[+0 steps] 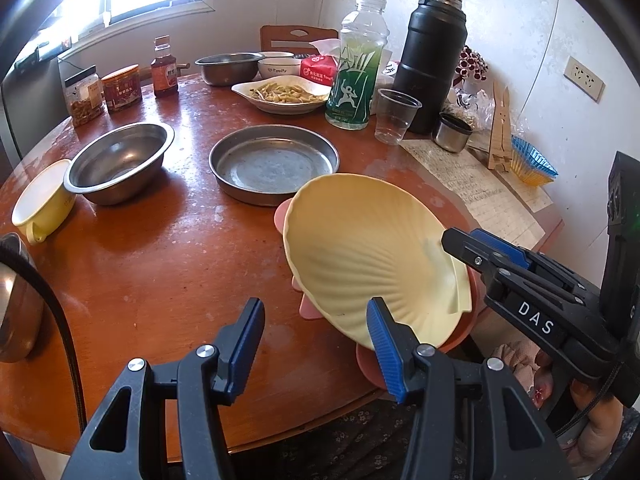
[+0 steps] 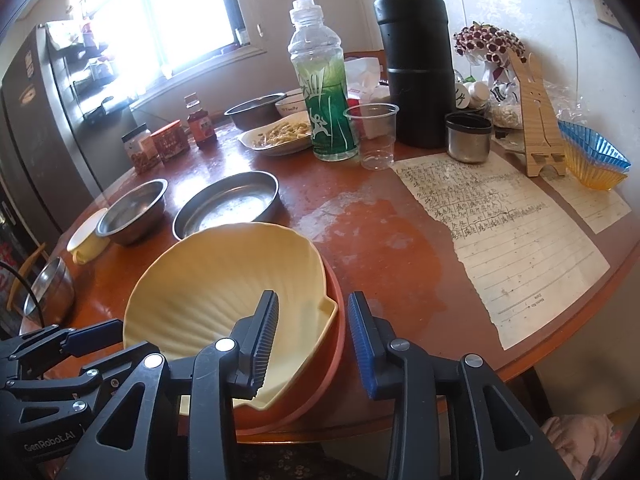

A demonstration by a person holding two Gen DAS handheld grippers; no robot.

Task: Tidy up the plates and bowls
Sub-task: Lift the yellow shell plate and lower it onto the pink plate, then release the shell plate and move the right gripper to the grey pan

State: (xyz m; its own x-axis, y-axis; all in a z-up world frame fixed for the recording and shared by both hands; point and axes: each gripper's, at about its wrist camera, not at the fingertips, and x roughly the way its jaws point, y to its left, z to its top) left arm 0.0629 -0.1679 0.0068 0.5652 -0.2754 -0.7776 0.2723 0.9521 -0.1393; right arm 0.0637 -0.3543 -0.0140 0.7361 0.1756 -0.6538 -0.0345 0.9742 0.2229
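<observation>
Blue-padded and spread wide with nothing between them, the left claw (image 1: 316,344) sits just left of the yellow shell plate (image 1: 372,256), which lies tilted in a pink bowl (image 2: 334,344) at the table's (image 1: 168,248) near edge. Nearer, the right claw (image 2: 312,340) straddles both rims, not yet pinched. Readable: "DAS", "GenRobot.AI", "Family" on the far white bowl (image 1: 279,69).

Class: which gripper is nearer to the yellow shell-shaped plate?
Right. The right gripper straddles the rim of the yellow shell plate, jaws open. The left gripper waits open at its near edge.
</observation>
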